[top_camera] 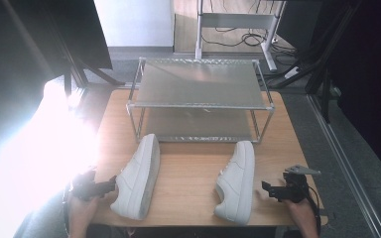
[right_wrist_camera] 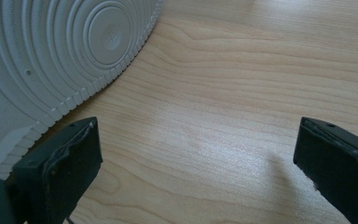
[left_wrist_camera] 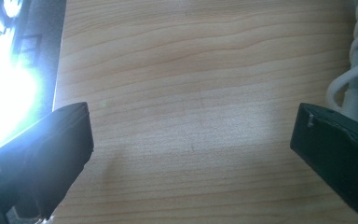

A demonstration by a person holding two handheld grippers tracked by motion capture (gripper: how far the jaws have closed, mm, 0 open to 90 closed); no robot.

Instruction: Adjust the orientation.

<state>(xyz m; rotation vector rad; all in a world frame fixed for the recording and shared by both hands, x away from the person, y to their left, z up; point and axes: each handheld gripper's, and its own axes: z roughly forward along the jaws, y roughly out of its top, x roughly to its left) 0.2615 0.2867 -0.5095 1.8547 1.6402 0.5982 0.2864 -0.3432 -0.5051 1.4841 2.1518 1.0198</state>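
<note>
Sneakers (top_camera: 138,176), 2 white, on their sides on table (top_camera: 188,173); both claws wide, empty.

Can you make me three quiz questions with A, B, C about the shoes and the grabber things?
1. Where are the shoes?
A. on the rack's top shelf
B. on the table in front of the rack
C. on the floor

2. How many shoes are there?
A. one
B. two
C. four

3. How is the right gripper?
A. open, holding nothing
B. shut on a shoe
C. shut on the rack

Answers: 1 B, both lie on the wooden table before the metal rack. 2 B, two white shoes. 3 A, its jaws stand wide apart over bare wood.
</note>
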